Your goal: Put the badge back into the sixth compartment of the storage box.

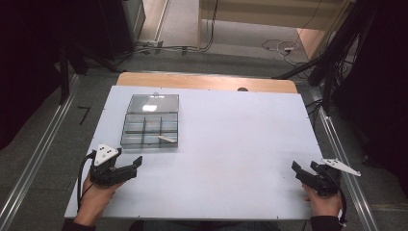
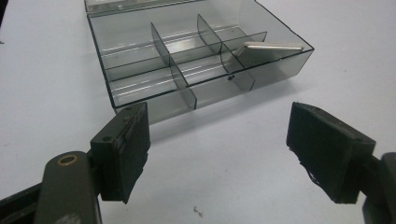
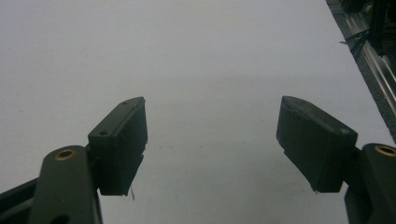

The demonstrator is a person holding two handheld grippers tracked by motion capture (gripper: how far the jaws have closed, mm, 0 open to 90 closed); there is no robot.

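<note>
Sitting open on the white table (image 1: 231,144) is a smoky clear compartment box (image 1: 150,127), just ahead of the left gripper (image 2: 217,149) and slightly to its left in that gripper's own view. Its lid (image 1: 154,103) is lying flat behind it, and thin dividers are splitting it into small cells. A pale flat piece (image 2: 268,47) is resting in the near right cell, its end leaning on the wall; what it is is hard to make out. The far edge of the lid is being cut off at the top of the left gripper view. The left gripper is standing with its jaws wide apart, holding nothing, its pads (image 2: 128,154) hovering over bare table short of the box. The right gripper (image 3: 210,144), well apart from the box at the table's other side, is likewise gaping wide over plain table, touching nothing.
</note>
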